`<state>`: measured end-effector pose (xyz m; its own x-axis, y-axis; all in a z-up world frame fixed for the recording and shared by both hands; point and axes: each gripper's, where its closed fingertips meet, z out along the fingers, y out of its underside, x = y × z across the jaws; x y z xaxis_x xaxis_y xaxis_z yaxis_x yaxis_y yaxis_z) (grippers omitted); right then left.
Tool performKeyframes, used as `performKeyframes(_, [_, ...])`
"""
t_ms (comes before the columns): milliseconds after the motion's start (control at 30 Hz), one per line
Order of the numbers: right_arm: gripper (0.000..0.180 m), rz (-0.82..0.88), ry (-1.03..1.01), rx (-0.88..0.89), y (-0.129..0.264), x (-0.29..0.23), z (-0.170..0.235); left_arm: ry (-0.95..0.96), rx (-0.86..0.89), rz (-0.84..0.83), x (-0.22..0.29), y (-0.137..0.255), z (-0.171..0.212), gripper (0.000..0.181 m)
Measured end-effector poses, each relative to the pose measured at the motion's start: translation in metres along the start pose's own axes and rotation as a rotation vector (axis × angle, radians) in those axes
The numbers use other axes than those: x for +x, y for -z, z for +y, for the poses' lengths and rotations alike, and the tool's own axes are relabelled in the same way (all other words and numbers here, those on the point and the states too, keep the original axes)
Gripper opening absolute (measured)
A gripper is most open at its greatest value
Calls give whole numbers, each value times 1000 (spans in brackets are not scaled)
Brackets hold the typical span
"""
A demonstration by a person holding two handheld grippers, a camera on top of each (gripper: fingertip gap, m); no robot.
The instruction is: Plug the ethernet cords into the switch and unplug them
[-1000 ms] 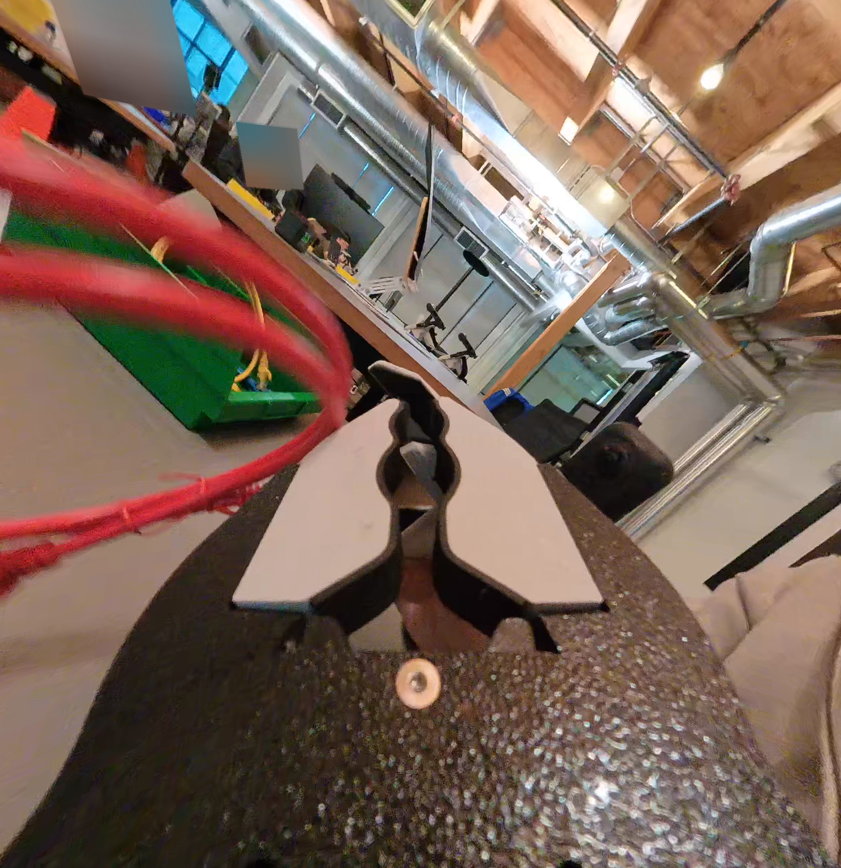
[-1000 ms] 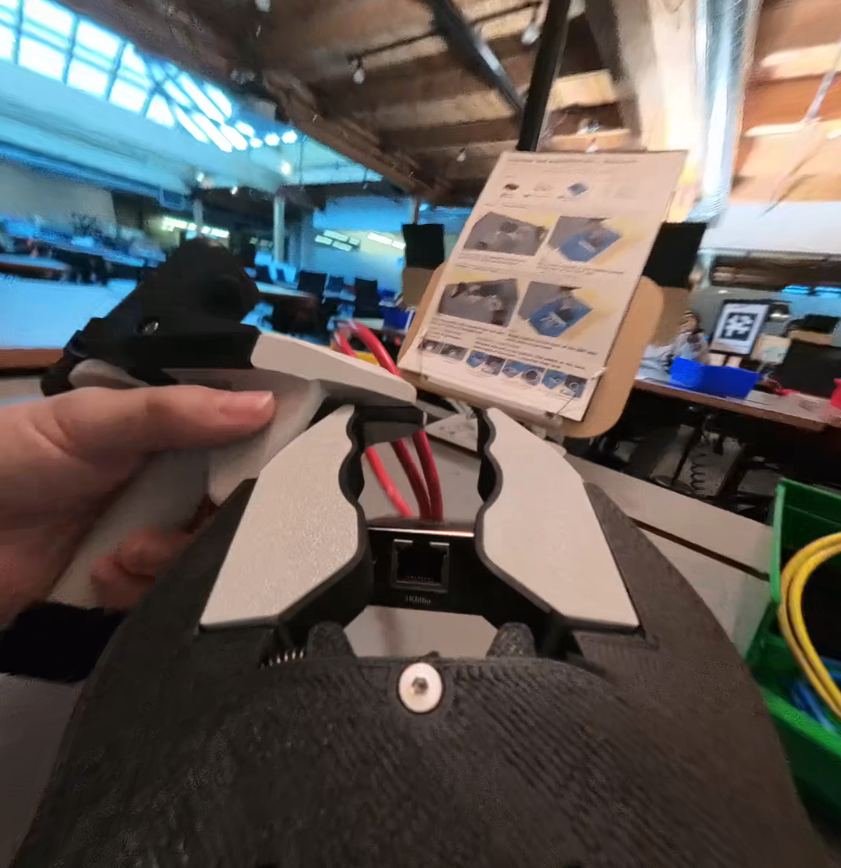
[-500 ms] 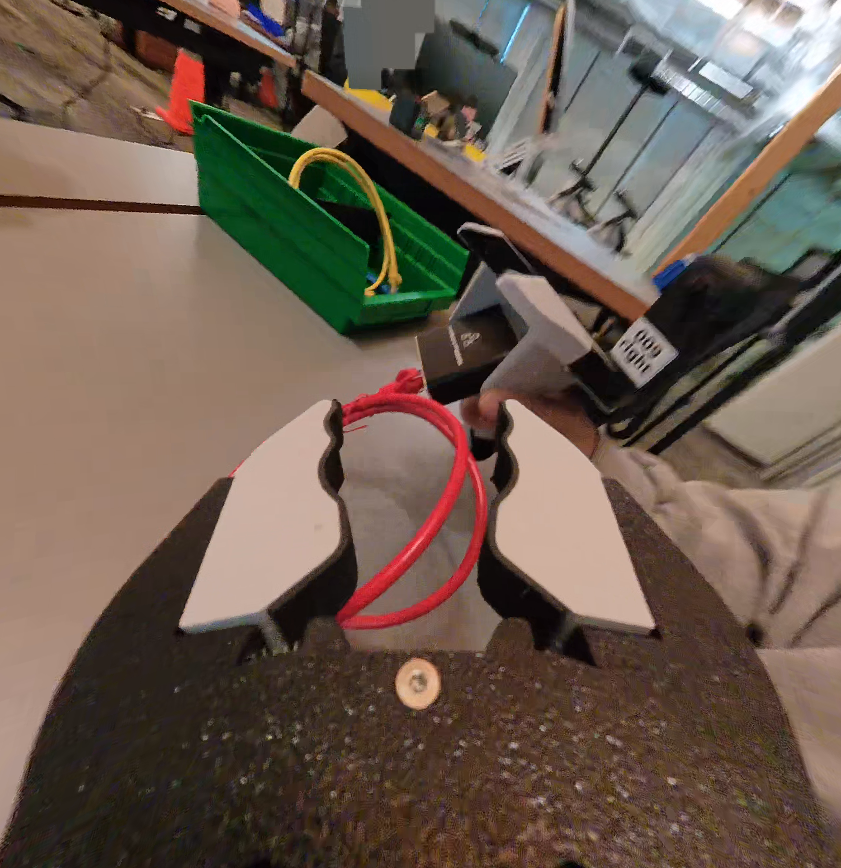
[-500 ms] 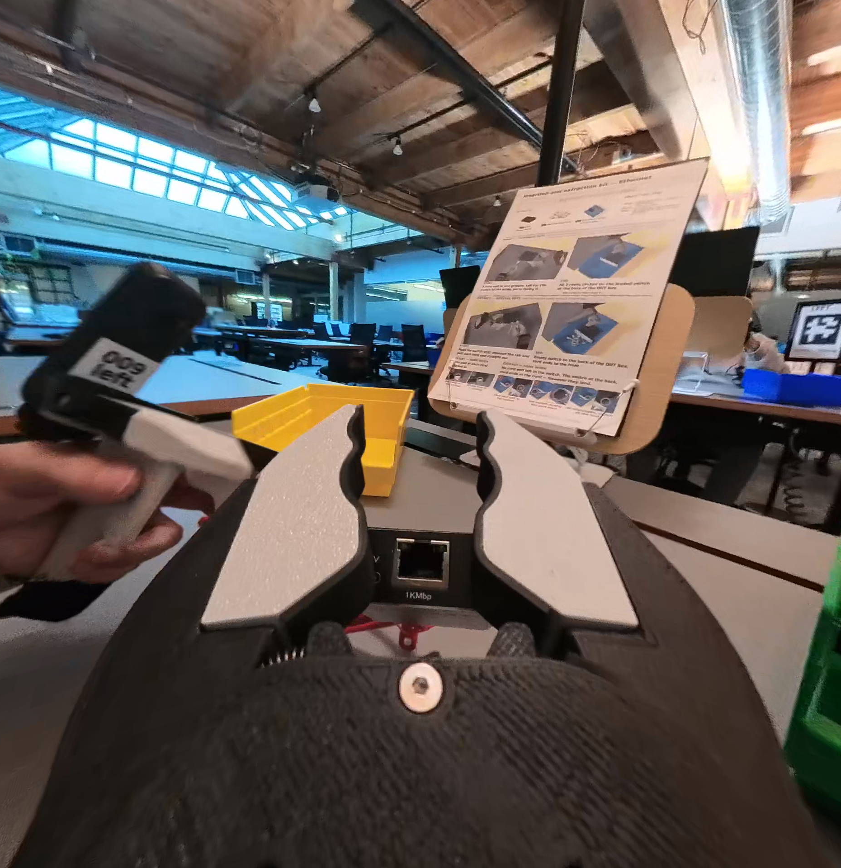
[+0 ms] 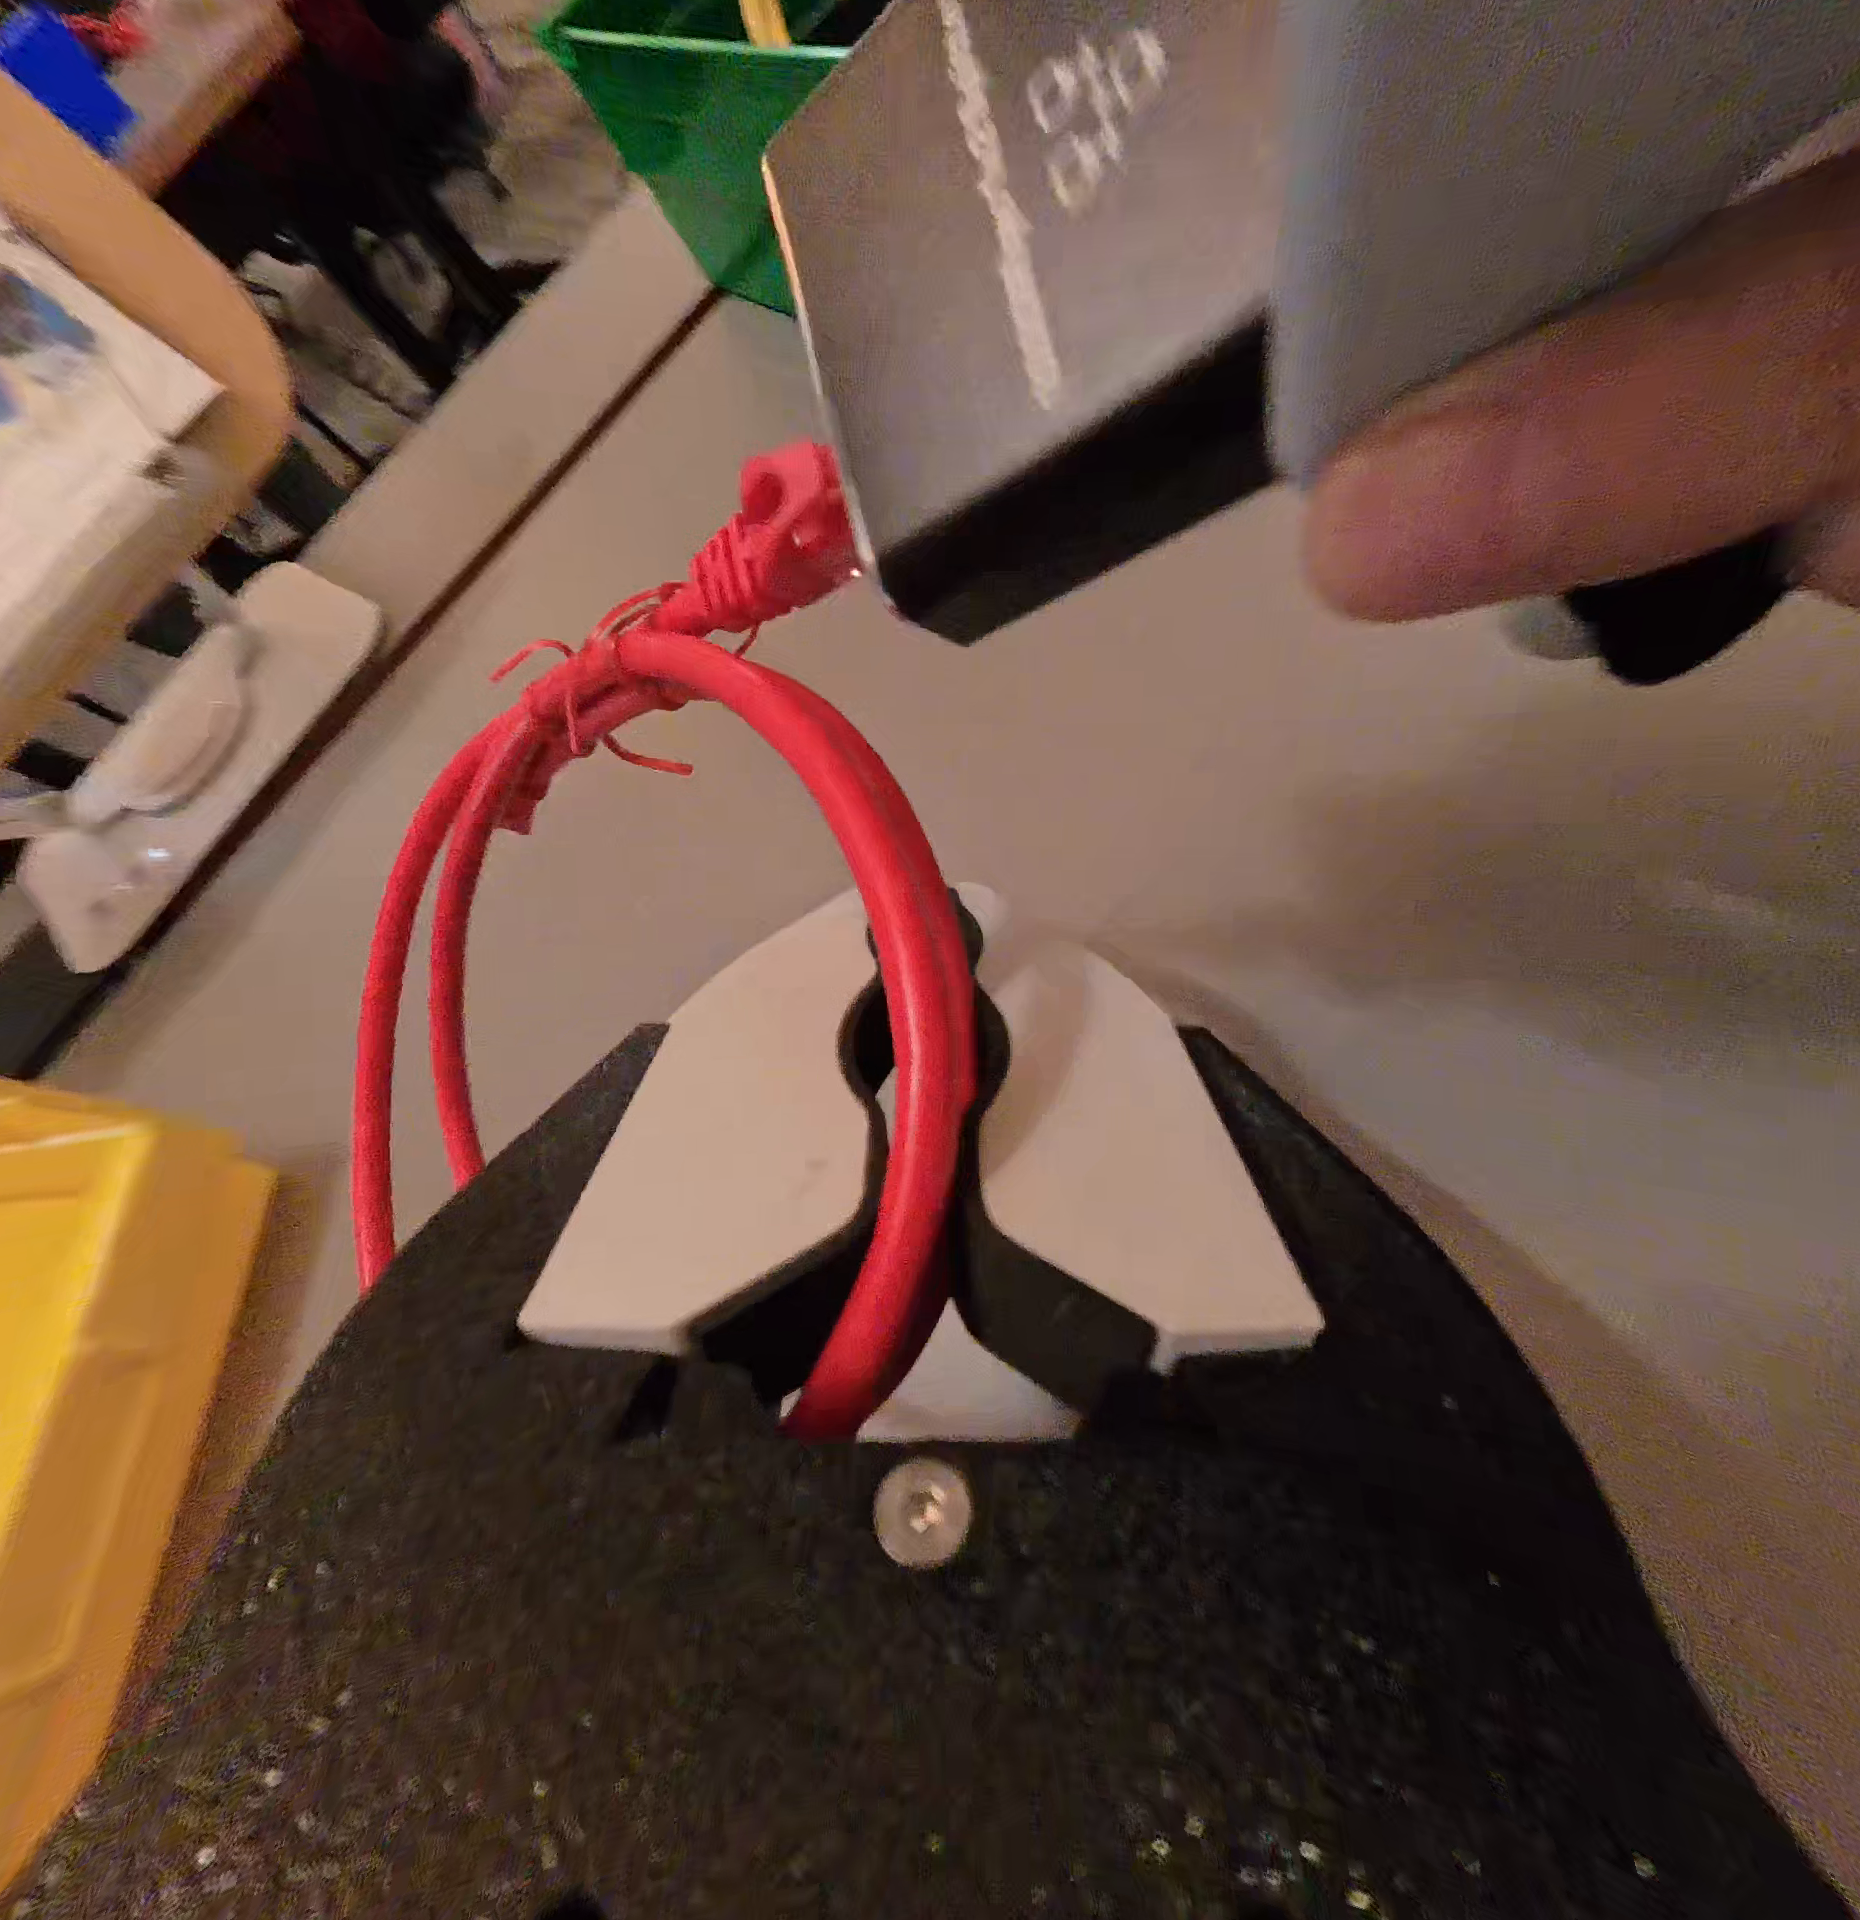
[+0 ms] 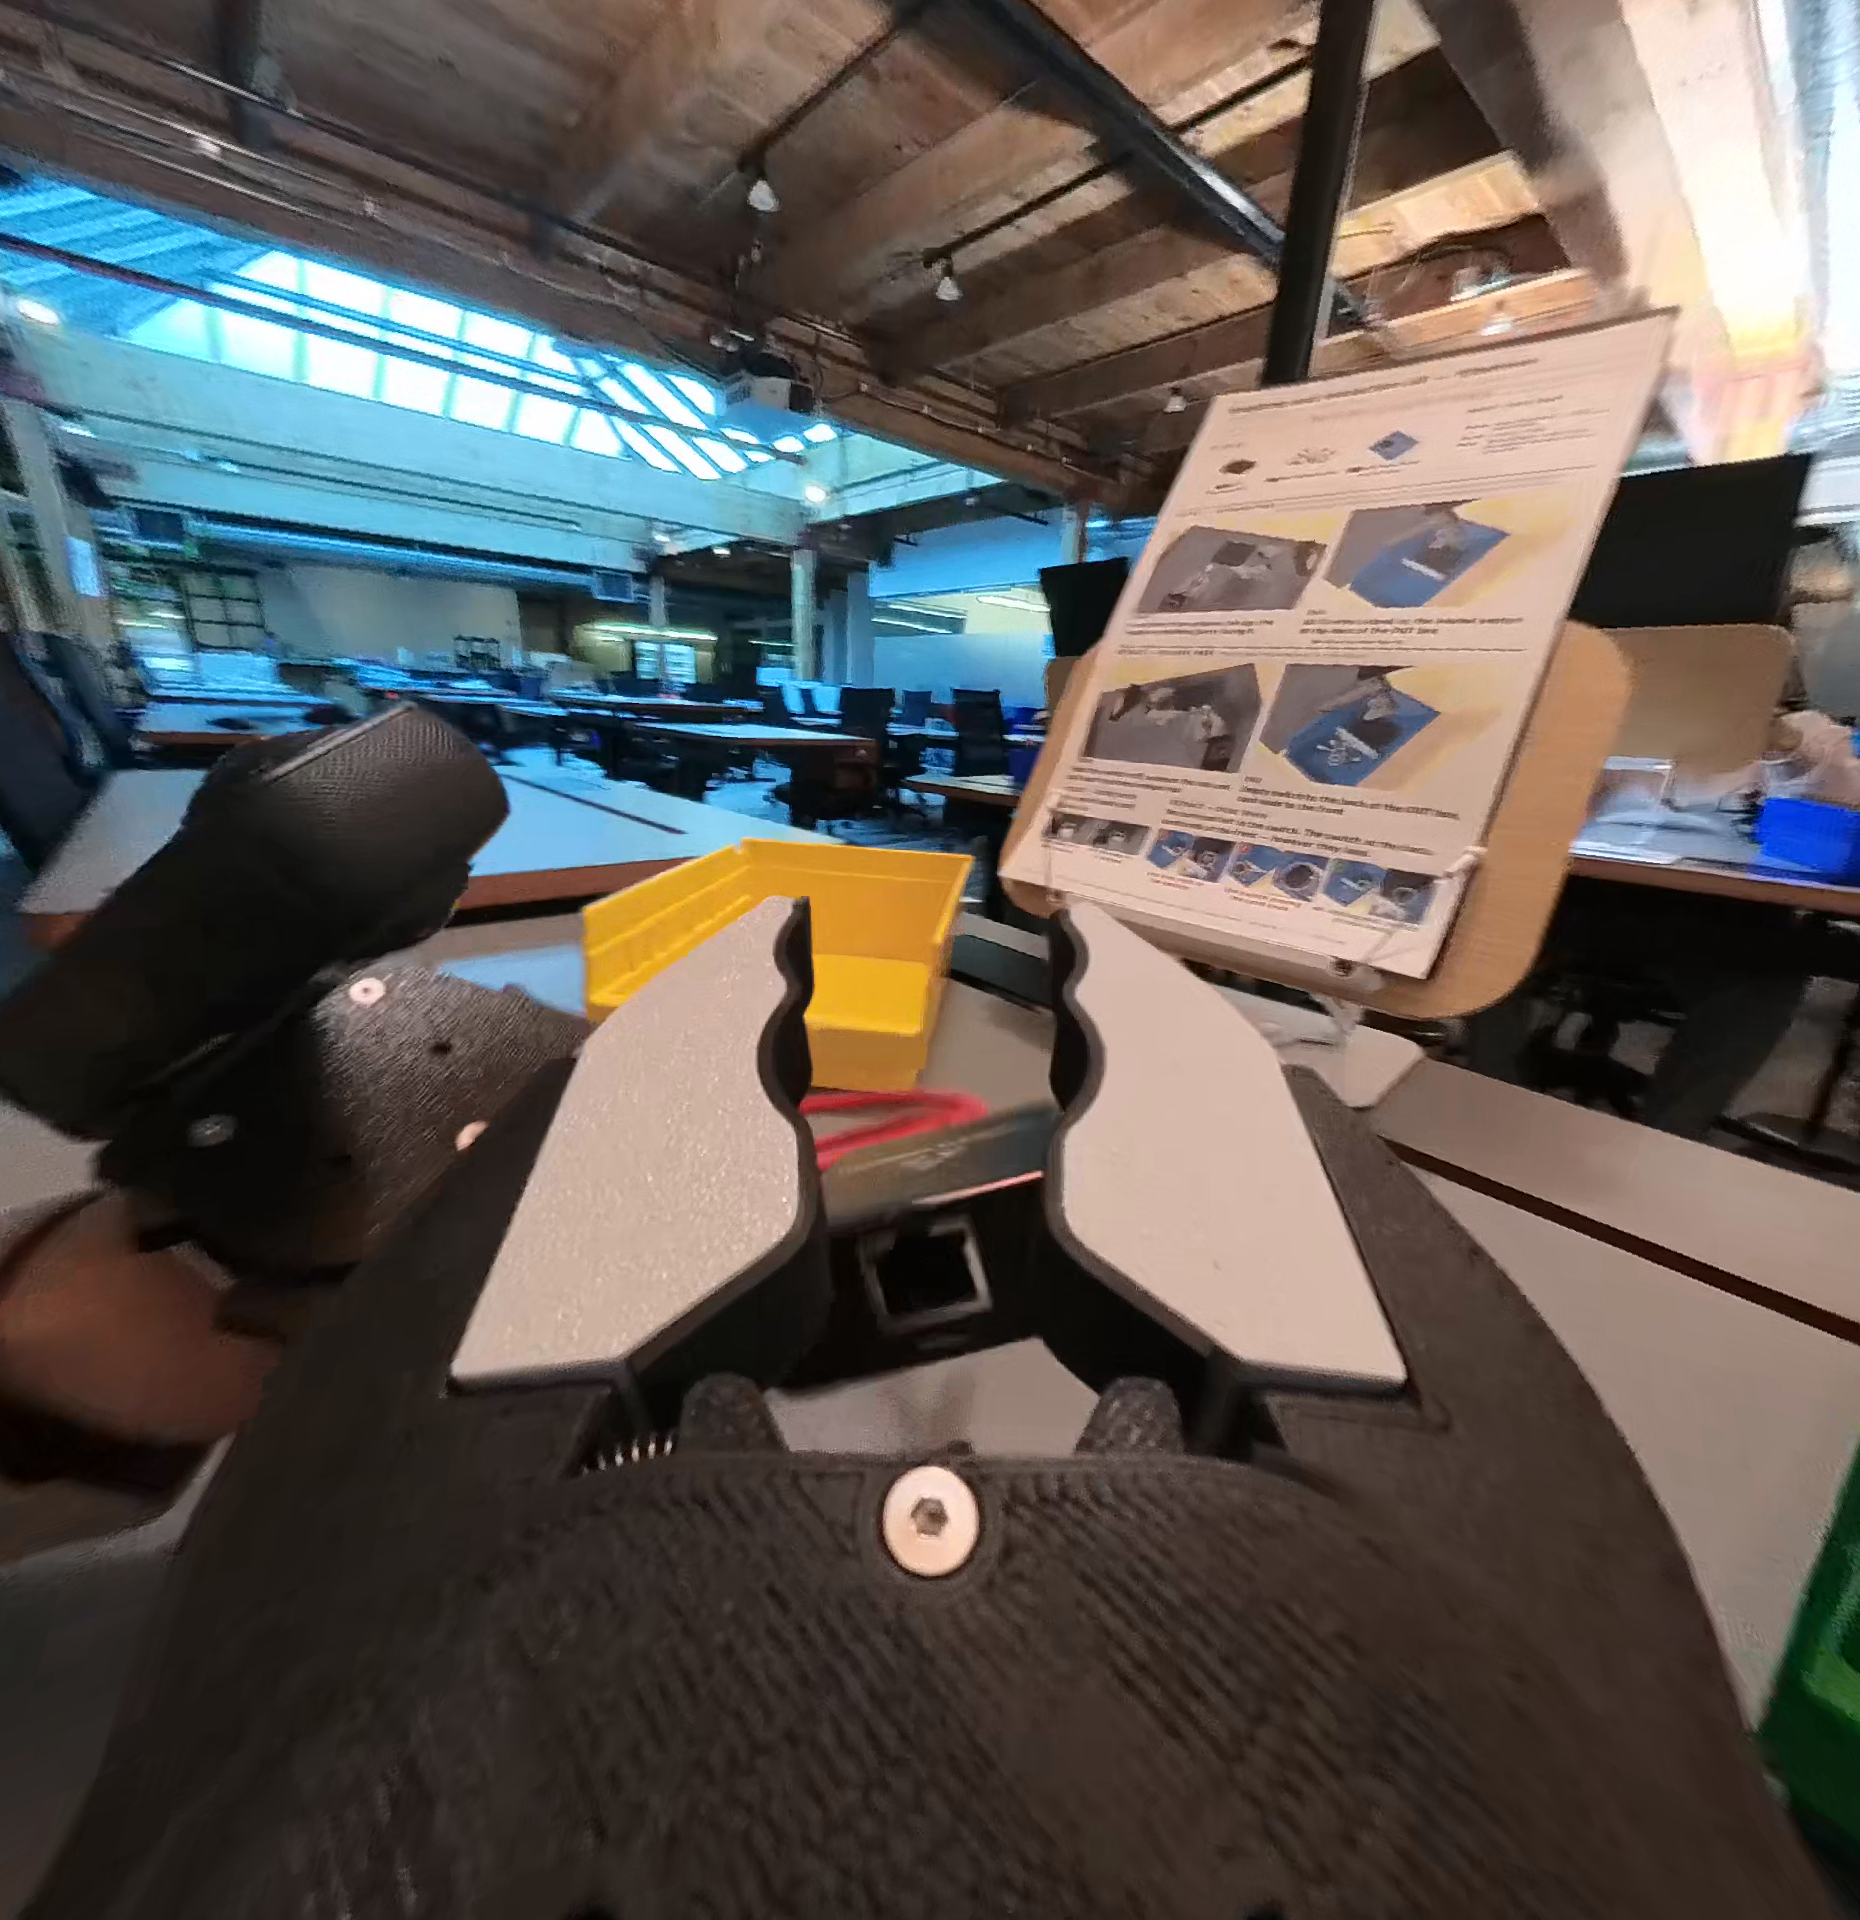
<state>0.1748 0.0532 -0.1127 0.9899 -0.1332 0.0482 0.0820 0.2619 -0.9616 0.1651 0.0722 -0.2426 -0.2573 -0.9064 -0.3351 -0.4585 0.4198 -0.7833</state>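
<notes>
My left gripper (image 5: 936, 935) is shut on a loop of the coiled red ethernet cord (image 5: 884, 831), which is tied with a red twist tie. The cord's red plug (image 5: 791, 530) meets the left side of the black switch (image 5: 1009, 312); the socket is hidden. My right gripper (image 6: 926, 920) is shut on the switch (image 6: 936, 1153) and holds it above the table. One empty port (image 6: 921, 1283) faces the right wrist camera. The cord (image 6: 884, 1127) shows behind the switch. A grey finger (image 5: 1528, 208) of the right gripper and a person's fingertip (image 5: 1580, 468) show in the left wrist view.
A yellow bin (image 6: 864, 935) stands beyond the switch and also shows at the left (image 5: 74, 1455). A green bin (image 5: 697, 156) with a yellow cord is farther off. An instruction sheet on a cardboard stand (image 6: 1321, 675) is at the right. The grey table (image 5: 1321, 831) lies below. The left gripper's tips are roughly 12 centimetres from the right gripper's.
My left gripper was open around the cord's coil half a second ago and has shut on one loop. It has moved closer under the switch. The right gripper still holds the switch.
</notes>
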Motion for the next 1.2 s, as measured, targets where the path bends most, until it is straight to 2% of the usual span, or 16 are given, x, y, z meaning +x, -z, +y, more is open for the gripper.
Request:
performKeyframes(67, [36, -43, -33, -4, 2, 0, -5, -35, 39, -110, -29, 10, -5, 0])
performKeyframes(133, [49, -95, -93, 5, 6, 1, -16, -107, 31, -166, -54, 21, -6, 0])
performKeyframes(233, [64, -107, -268, -32, 14, 16, -28, -212, 16, -101, -67, 34, -7, 1])
performKeyframes(367, [81, -204, -505, -212, 17, 14, 9, -358, 40, 17, -71, 50, -27, 2])
performKeyframes(467, [79, -393, -813, -147, 13, -7, 3, -570, 16, 146, -57, 56, -35, 2])
performKeyframes(500, [69, -425, -883, -119, 11, -11, 1, -656, 10, 176, -51, 58, -36, 2])
performKeyframes(533, [62, -431, -928, -131, 9, -13, 7, -743, 7, 203, -44, 59, -36, 3])
performKeyframes(700, [63, -480, -1003, -255, 1, -35, 37, -996, 4, 330, -9, 56, -32, 7])
performKeyframes(733, [52, -468, -1011, -247, -1, -34, 39, -1005, 6, 344, -5, 54, -32, 7])
performKeyframes(767, [23, -436, -1010, -220, -3, -28, 41, -996, 20, 349, -2, 53, -35, 9])
performKeyframes(833, [14, -422, -1032, -90, -3, -16, 28, -932, 65, 299, -5, 49, -46, 30])
performKeyframes(867, [11, -443, -1046, -59, -2, -14, 22, -890, 81, 268, -9, 48, -51, 46])
performKeyframes(933, [9, -357, -979, 2, -1, 1, 17, -796, 155, 149, -19, 45, -68, 82])
performKeyframes(1033, [8, -211, -943, 82, 8, 32, 18, -703, 338, -22, -30, 59, -94, 86])
performKeyframes(1100, [8, -184, -998, 208, 20, 51, 8, -545, 333, -93, -42, 63, -92, 83])
performKeyframes(1200, [8, -191, -1129, 391, 34, 72, -11, -166, 259, 163, -12, 53, -60, 104])
